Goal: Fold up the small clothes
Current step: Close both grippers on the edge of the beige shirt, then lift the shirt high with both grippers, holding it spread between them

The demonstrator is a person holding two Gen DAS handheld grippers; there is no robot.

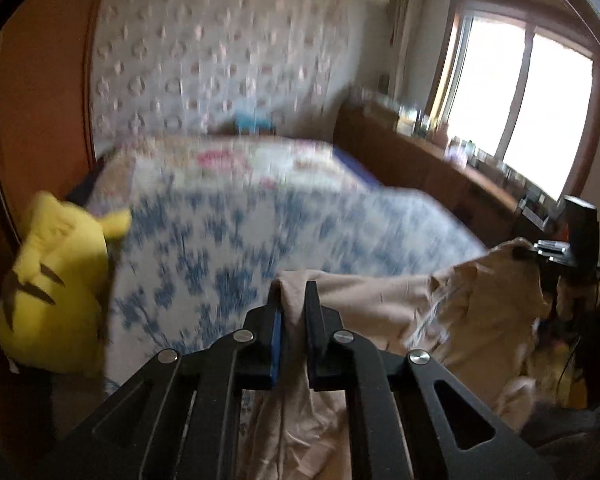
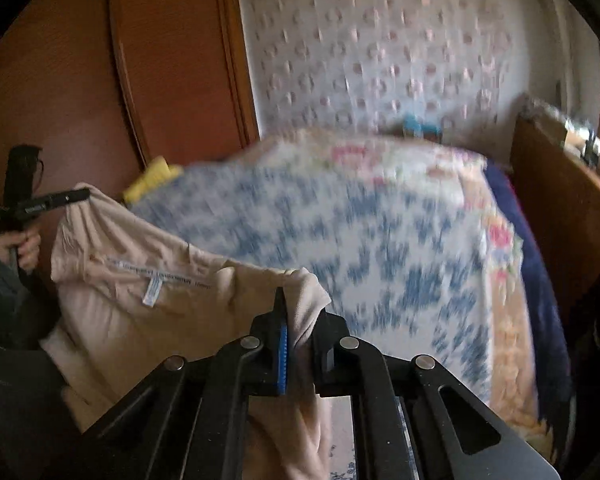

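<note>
Left wrist: beige garment (image 1: 380,300) between clamped left gripper (image 1: 294,300) fingers.

1. A bed (image 1: 260,216) fills the middle of both views, blurred.
2. A white cover with a blue pattern (image 2: 380,248) lies over its near part.
3. A flowered quilt (image 1: 236,160) in pink and cream covers the far part and shows along the right edge.
4. A dark blue blanket (image 2: 540,280) hangs down the bed's right side.
5. A yellow plush toy (image 1: 56,280) leans at the bed's left edge.
6. A small blue thing (image 1: 252,120) sits at the far end, too blurred to tell.
</note>
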